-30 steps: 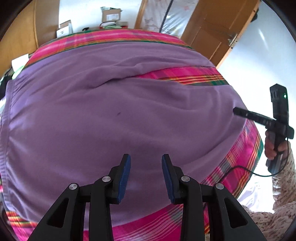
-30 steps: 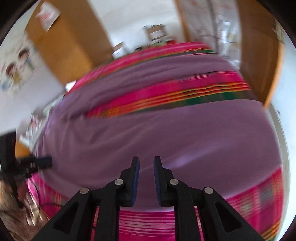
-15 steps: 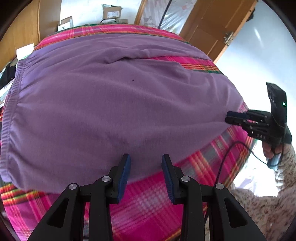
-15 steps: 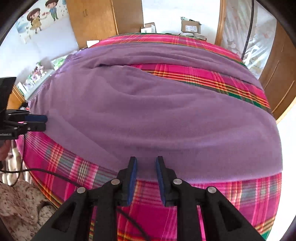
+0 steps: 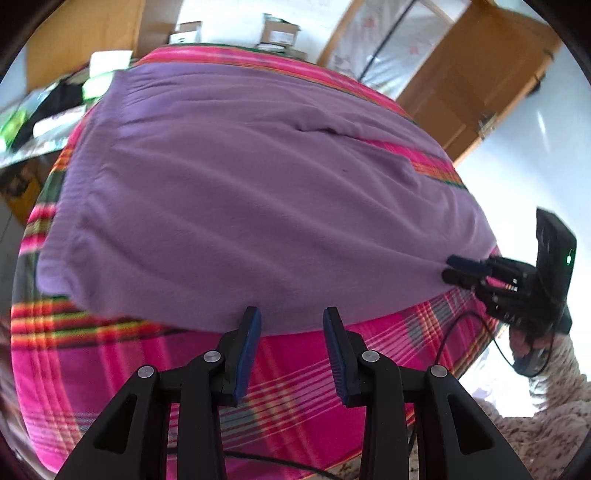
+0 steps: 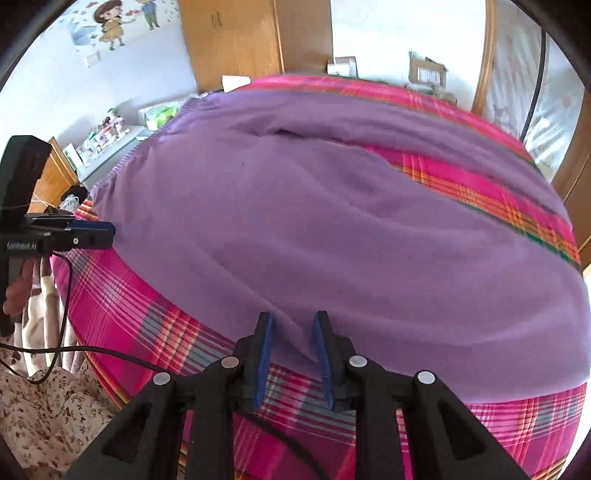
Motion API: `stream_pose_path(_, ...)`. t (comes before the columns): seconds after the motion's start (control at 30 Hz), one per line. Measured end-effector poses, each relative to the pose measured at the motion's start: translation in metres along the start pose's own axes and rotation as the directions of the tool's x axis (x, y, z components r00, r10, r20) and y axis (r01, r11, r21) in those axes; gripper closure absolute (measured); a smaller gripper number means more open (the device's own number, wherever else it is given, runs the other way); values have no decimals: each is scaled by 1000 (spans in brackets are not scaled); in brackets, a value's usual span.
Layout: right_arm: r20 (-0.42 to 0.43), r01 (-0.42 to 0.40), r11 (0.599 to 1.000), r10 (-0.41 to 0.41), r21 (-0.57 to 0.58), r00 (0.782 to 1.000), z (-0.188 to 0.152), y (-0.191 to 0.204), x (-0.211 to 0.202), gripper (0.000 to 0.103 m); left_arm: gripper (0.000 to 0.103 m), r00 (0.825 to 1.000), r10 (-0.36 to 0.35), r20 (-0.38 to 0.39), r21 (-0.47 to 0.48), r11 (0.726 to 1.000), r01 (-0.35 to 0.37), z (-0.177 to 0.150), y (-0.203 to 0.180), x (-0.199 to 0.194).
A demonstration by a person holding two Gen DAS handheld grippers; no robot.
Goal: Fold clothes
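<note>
Plaid bed [image 5: 110, 369] w/ purple garment [image 5: 258, 206]; left claw [image 5: 291, 325] wide, empty at hem, right claw [image 6: 291, 328] part-open around hem.

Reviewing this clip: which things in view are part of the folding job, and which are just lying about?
Part of the job:
purple garment, spread flat
left gripper, open at its near hem
right gripper, at the same hem
plaid bedspread, the work surface

Lying about:
cardboard boxes beyond the bed
wardrobe
wall sticker
door
</note>
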State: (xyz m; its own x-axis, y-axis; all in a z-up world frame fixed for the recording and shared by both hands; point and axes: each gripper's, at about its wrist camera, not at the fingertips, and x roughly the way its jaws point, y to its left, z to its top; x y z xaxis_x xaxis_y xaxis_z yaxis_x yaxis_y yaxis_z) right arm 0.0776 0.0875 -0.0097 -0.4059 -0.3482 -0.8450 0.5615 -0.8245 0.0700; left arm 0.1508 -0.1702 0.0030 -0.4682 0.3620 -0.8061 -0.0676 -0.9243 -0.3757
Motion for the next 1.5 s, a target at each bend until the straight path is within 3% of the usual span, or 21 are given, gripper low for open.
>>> stream_pose_path(0.13, -29, -21, 1000, 20, -20, 999, -7, 6, -5, 78, 67, 1000, -3, 11, -33, 999, 3, -3, 12, -5)
stream_pose_path(0.27, -29, -60, 998, 60, -8, 998, 0, 6, -11, 78, 66, 999, 43, 27, -58, 997, -42, 0, 24, -10)
stream_pose_path(0.43, -25, -59, 998, 59, 1, 998, 13, 9, -2, 78, 66, 996, 34, 82, -170, 985, -20, 4, 51, -26)
stream_pose_path(0.57, -45, -78, 996, 76, -35, 996, 16, 21, 5, 77, 66, 992, 76, 100, -219, 974, -53, 2, 68, -36)
stream_pose_path(0.8, -30, -130, 987, 128, -94, 991, 34, 39, 3, 78, 65, 965, 204, 162, -366, 921, -133, 12, 98, -54)
stream_pose_path(0.9, -19, -156, 982, 155, -106, 988, 44, 51, 9, 75, 54, 951, 255, 175, -394, 903, -170, 15, 102, -56)
stream_pose_path(0.97, -16, -173, 976, 172, -131, 985, 48, 62, 13, 73, 54, 938, 296, 183, -396, 895, -205, 17, 101, -58)
stream_pose_path(1.27, -11, -242, 946, 245, -217, 969, 66, 115, 30, 65, 53, 954, 288, 87, -398, 888, -232, 26, 113, -40)
stream_pose_path(1.5, -27, -258, 919, 262, -298, 965, 68, 154, 45, 60, 53, 959, 277, 66, -361, 902, -236, 28, 109, -31)
